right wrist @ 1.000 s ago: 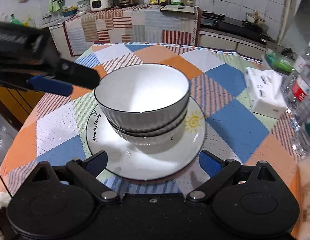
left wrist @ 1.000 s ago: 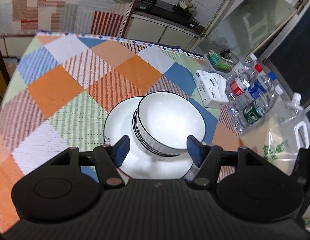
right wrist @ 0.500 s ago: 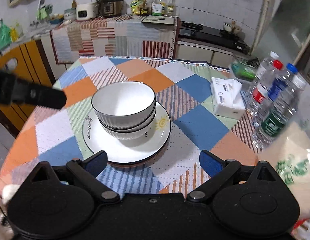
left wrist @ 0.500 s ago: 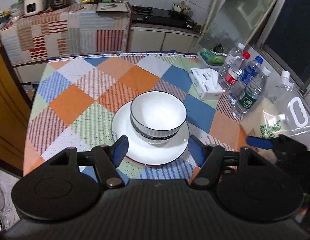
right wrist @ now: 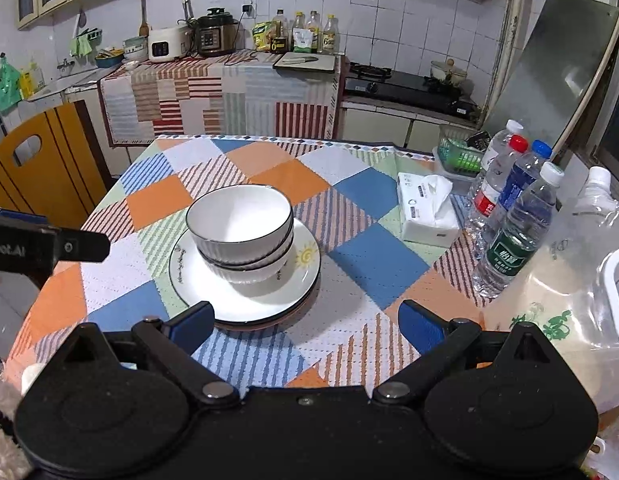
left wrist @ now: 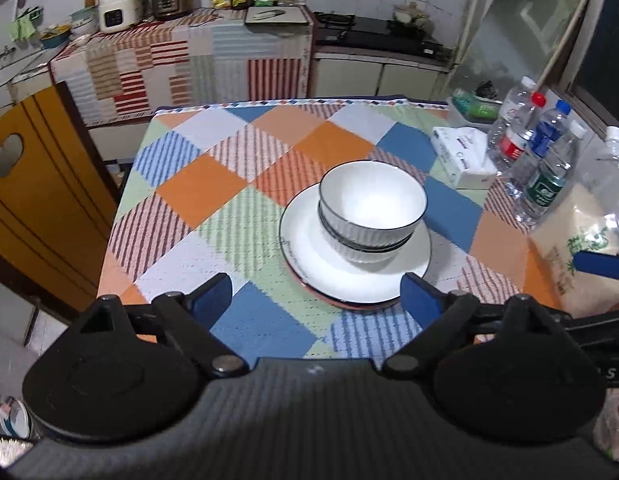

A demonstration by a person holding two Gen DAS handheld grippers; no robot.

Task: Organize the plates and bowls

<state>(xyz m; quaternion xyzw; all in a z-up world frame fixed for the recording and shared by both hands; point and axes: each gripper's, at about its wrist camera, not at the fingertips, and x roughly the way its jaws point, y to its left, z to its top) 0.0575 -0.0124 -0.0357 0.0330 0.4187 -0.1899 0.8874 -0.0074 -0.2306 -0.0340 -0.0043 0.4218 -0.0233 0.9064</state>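
Two white ribbed bowls with black rims sit nested on a stack of plates; the top plate is white with a sun drawing, and a reddish plate edge shows beneath. The stack stands on the checked tablecloth. My left gripper is open and empty, held back above the table's near edge. My right gripper is open and empty, also back from the stack. The left gripper's finger shows at the left of the right wrist view.
A tissue pack, several water bottles, a green basket and a plastic bag with a jug crowd the table's right side. A yellow chair stands left. A kitchen counter runs behind.
Both grippers have pulled back and up from the bowl stack, so the whole table now shows. The bowls and plates have not moved.
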